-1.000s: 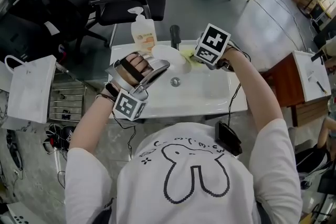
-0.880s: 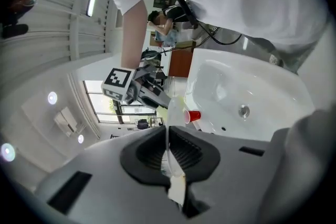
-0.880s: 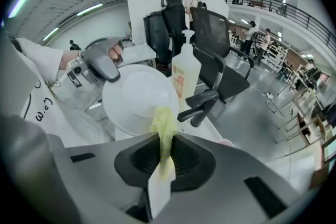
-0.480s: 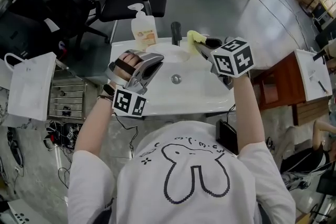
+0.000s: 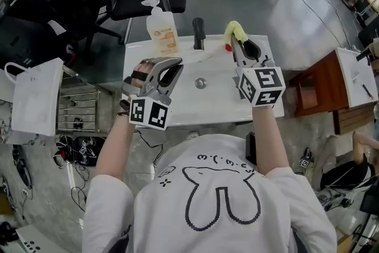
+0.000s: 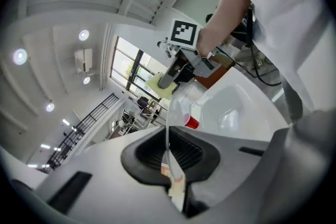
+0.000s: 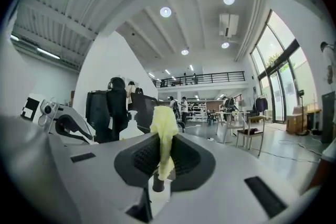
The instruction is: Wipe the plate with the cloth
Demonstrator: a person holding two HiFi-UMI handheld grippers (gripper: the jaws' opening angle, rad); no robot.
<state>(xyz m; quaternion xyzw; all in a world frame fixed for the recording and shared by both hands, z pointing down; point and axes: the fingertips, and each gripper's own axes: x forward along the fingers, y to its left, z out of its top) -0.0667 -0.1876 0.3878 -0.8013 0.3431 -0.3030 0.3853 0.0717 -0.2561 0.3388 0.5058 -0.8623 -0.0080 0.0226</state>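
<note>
Gripped the plate [image 6: 169,131] by its rim in the left gripper [image 5: 170,73], jaws shut hard on the thin edge, and held it stood on edge over the sink [image 5: 225,98], at about nine o'clock from the drain [image 5: 201,83]. Pinched the yellow cloth [image 5: 233,29] in the right gripper [image 5: 241,43], jaws closed on a bunched fold with the loose end poking up past the tips, out at one o'clock from the drain and off to the three o'clock side of the tap [image 5: 198,32]. Found cloth and plate well apart, with no contact between them in any view, so judged no wiping under way at this instant. Could not tell from the glassy plate whether clean or smeared; saw no suds or water on it. Judged the task as not visibly finished: both things in hand, nothing set down, yet the cloth raised clear of the plate. Reckoned the remainder as bringing the cloth in toward ten o'clock, laying it on the plate's face, rubbing round both sides, then putting the plate down. Left the soap bottle [image 5: 161,29] at eleven o'clock and a small red thing [image 5: 227,47] just beside the cloth untouched
</note>
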